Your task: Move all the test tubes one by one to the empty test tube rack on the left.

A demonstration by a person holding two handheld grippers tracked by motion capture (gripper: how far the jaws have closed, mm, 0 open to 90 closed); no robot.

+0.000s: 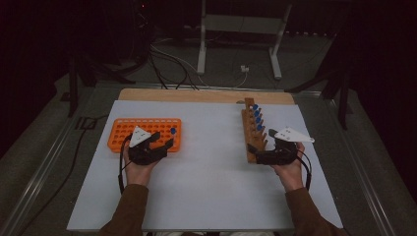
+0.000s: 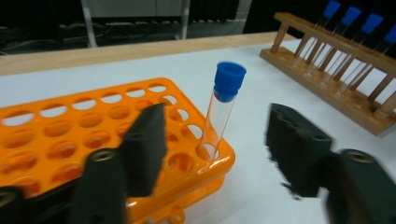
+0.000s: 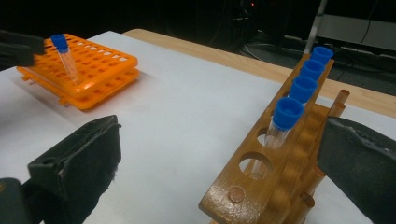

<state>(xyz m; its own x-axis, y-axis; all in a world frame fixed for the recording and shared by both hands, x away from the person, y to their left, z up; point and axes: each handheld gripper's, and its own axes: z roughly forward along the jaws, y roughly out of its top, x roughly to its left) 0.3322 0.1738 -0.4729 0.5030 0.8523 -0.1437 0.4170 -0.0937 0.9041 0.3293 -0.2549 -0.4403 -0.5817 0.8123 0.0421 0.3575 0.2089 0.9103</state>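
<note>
The left tool (image 2: pixel 212 149) is standing open around a blue-capped tube (image 2: pixel 223 109) sitting in the orange rack (image 2: pixel 70 135), pads not touching it. The right tool (image 3: pixel 224 172) is gaping open at the wooden rack (image 3: pixel 280 168) holding 4 capped tubes (image 3: pixel 299 88).

We see the left gripper (image 2: pixel 212 154) with its jaws apart, either side of a blue-capped tube (image 2: pixel 223 112) and not touching it. That tube leans in a corner hole of the orange rack (image 2: pixel 93 135). Beyond the orange rack stands a wooden rack (image 2: pixel 327 88) with more blue-capped tubes.
</note>
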